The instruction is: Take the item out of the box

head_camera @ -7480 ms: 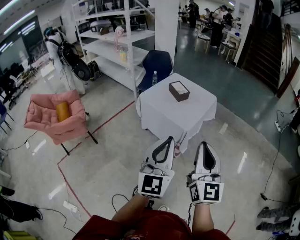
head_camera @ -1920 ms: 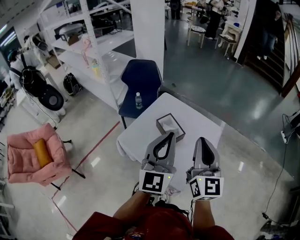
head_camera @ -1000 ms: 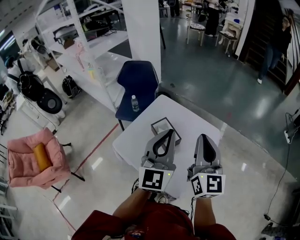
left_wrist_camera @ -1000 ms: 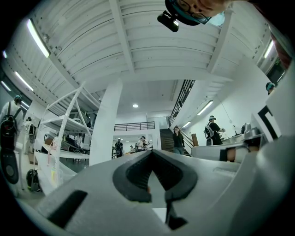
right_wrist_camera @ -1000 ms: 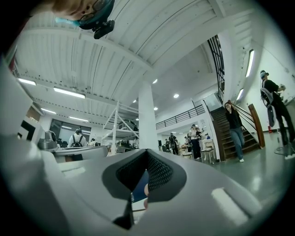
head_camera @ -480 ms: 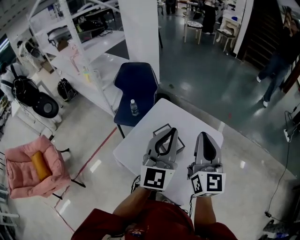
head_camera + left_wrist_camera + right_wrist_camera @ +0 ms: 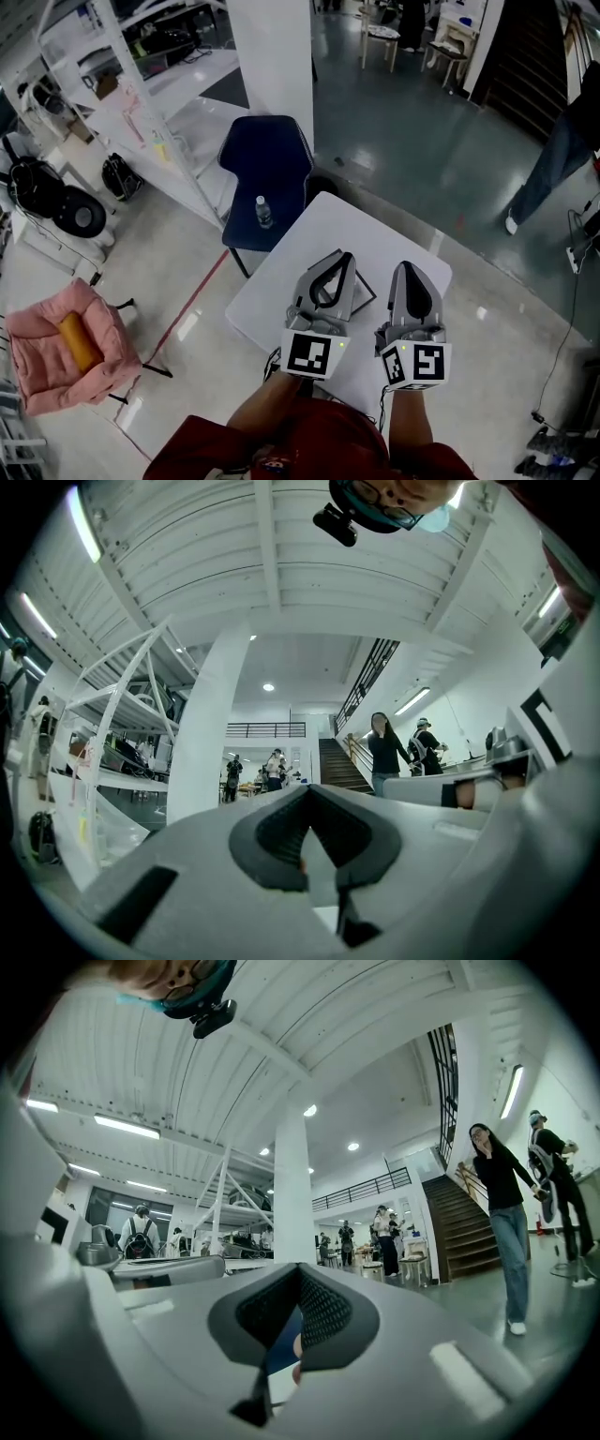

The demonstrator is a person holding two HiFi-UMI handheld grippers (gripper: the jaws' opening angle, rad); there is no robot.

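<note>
My left gripper (image 7: 341, 256) and right gripper (image 7: 404, 268) were closed, empty | box (image 7: 365, 292) lay partly hidden beneath them | risk: unopened jaws would shove it.

Both grippers held level, side by side, jaws closed

The person holds the left gripper (image 7: 339, 257) and the right gripper (image 7: 406, 268) out in front of the body, parallel and near each other, tips pointing away from the chest. Each gripper's own view shows the jaw tips meeting, with only the dark padded hollow behind them and nothing caught in between. The left marker cube (image 7: 312, 353) and the right marker cube (image 7: 417, 364) face up toward the head camera. The bare left forearm (image 7: 269, 411) and right forearm (image 7: 409, 433) reach forward from a red top (image 7: 281, 452).
</note>
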